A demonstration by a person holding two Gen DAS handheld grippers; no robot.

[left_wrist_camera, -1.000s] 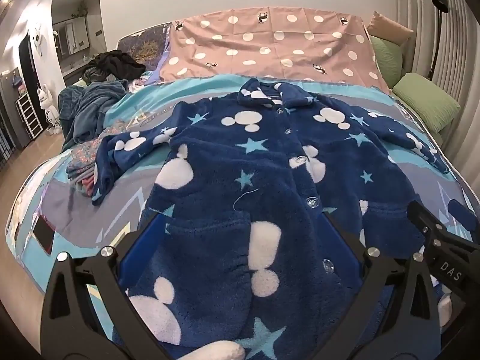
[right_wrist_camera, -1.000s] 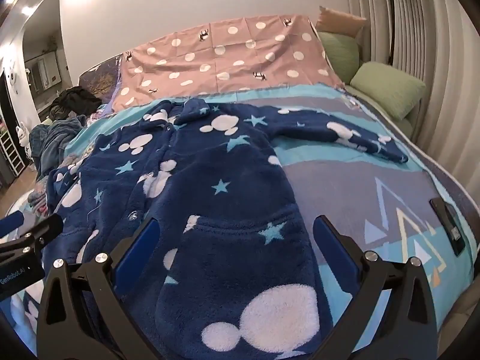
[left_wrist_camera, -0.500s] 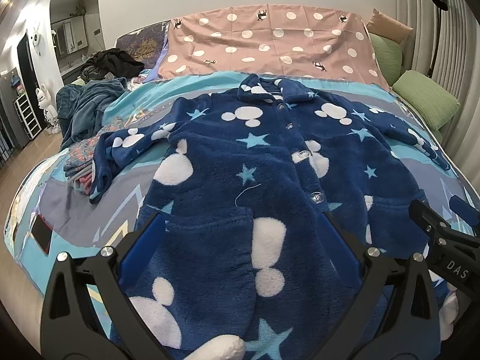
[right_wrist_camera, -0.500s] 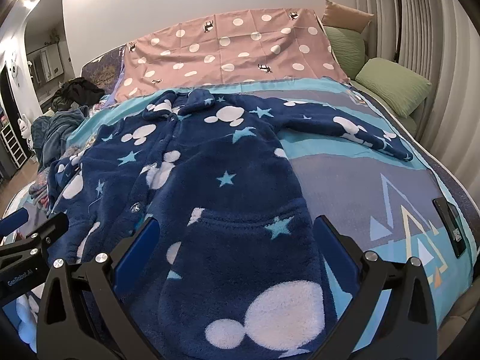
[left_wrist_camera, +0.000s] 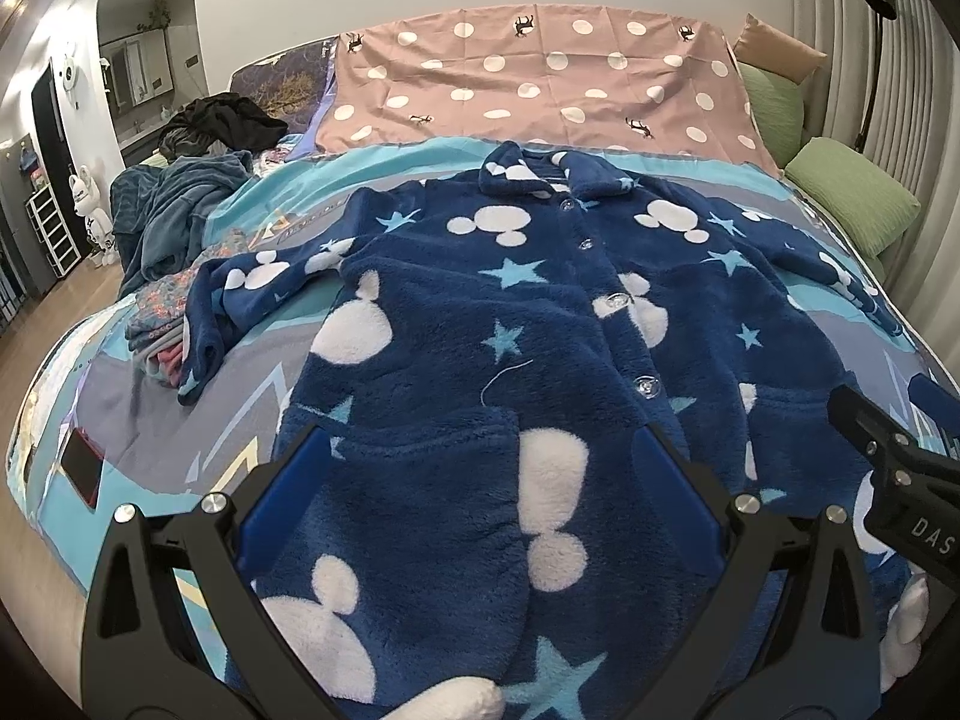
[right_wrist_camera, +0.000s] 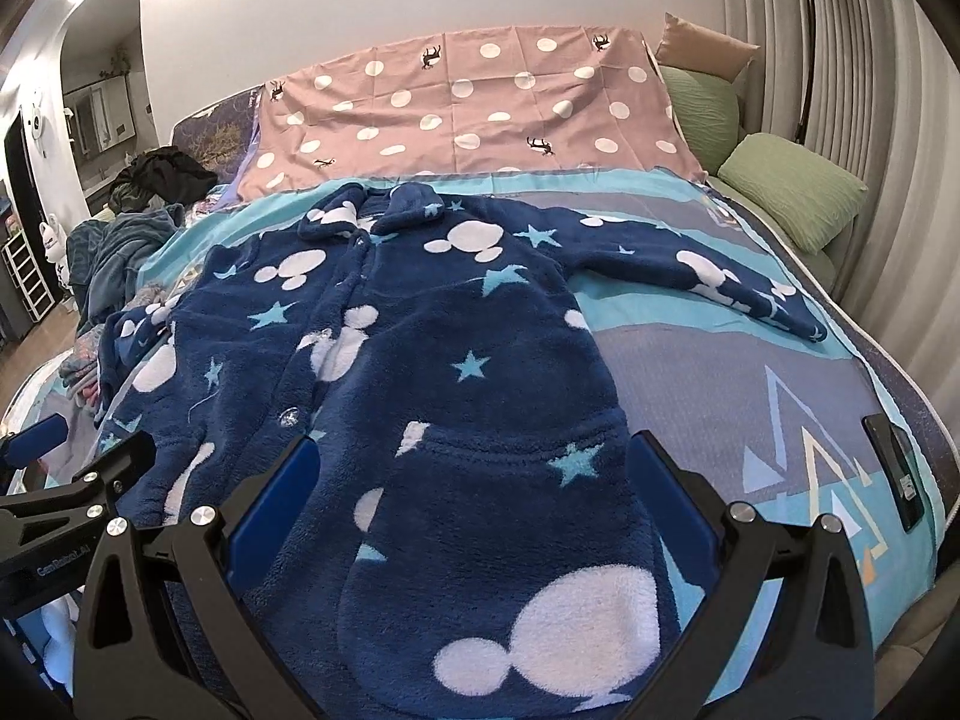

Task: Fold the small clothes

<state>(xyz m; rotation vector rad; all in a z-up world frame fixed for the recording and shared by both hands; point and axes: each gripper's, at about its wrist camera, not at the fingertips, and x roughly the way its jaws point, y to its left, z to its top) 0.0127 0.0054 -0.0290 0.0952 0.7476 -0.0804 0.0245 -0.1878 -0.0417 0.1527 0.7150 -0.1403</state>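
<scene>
A navy fleece robe — white mouse heads, pale stars — lies buttoned, front up, sleeves spread on the bed.

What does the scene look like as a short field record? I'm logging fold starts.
garment: blue fleece top, spread flat, buttoned, front up
surface: bed
sleeves: both out to the sides, unfolded
left gripper: open, over the hem
right gripper: open, over the hem
fold: not begun
nearby: clothes pile, green pillows
</scene>
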